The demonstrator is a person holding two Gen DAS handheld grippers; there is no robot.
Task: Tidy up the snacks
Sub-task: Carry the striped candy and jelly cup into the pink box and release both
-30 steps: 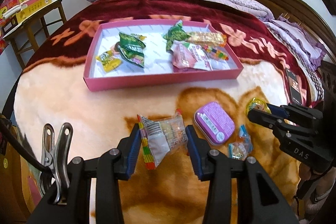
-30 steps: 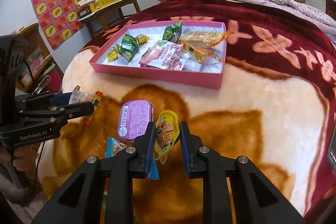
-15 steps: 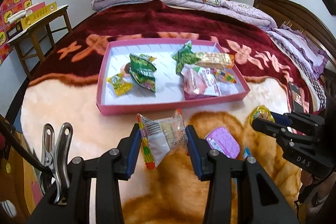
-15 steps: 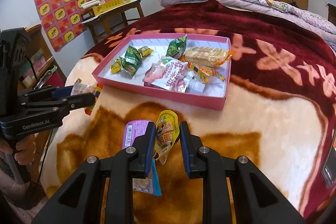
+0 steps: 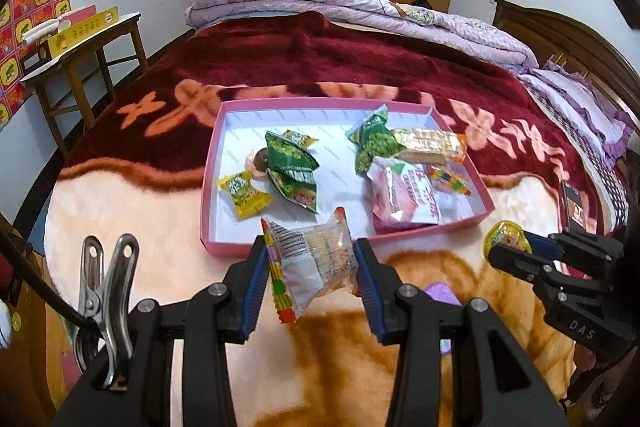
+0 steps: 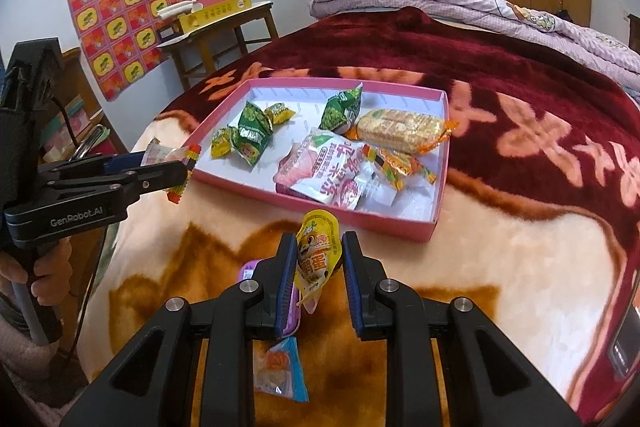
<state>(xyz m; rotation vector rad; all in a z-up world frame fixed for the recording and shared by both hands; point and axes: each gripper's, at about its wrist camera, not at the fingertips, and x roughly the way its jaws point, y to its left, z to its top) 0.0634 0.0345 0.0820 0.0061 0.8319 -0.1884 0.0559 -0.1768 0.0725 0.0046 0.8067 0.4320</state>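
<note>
My left gripper [image 5: 310, 259] is shut on a clear cracker packet with a rainbow-striped edge [image 5: 312, 267], held just short of the pink tray's [image 5: 280, 247] near wall. The same left gripper [image 6: 182, 169] and packet [image 6: 160, 151] show at the left of the right wrist view. My right gripper [image 6: 318, 259] is shut on a small yellow snack pouch [image 6: 318, 255], lifted above the blanket in front of the tray [image 6: 360, 219]. In the left wrist view that right gripper [image 5: 500, 247] holds the yellow pouch [image 5: 505, 235] at the right. Several wrapped snacks lie inside the tray.
On the blanket below the grippers lie a purple tin [image 6: 250, 269] and a small blue-edged candy packet [image 6: 280, 371]. A phone [image 5: 574, 205] rests at the bed's right side. A wooden side table [image 5: 80, 47] stands left of the bed, folded quilts [image 5: 360, 7] at the far end.
Both grippers have risen and moved toward the pink tray, each keeping its snack. The tray looks nearer, and the purple tin and candy packet have slipped under the grippers.
</note>
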